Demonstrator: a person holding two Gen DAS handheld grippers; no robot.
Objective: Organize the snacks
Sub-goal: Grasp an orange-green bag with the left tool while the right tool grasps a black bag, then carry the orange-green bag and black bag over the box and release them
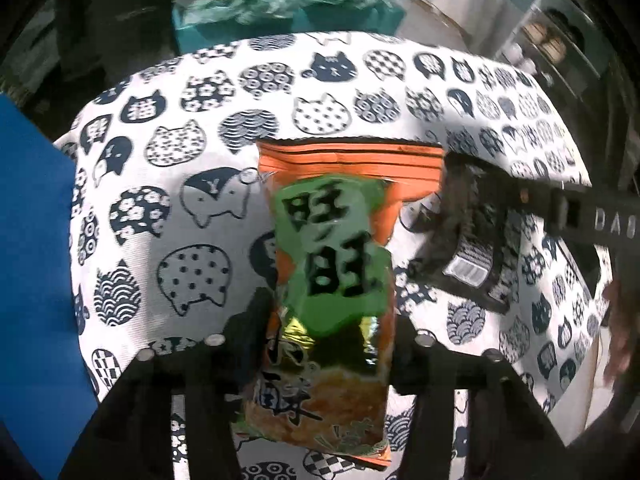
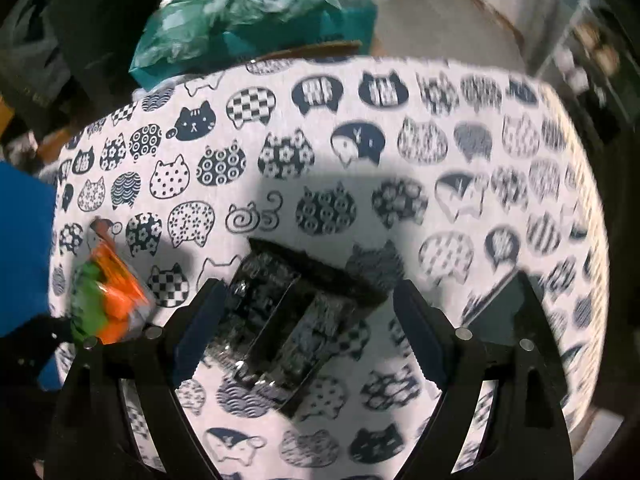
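My left gripper is shut on a green and orange snack packet and holds it above the table with the cat-print cloth. The same packet shows blurred at the left of the right wrist view. A dark shiny snack packet lies on the cloth between the fingers of my right gripper, which is open around it. In the left wrist view the dark packet lies right of the held one, with the right gripper over it.
A blue object stands at the table's left edge. A teal box with a green plastic bag sits behind the table. Shelves are at the far right. The cloth stretches beyond both packets.
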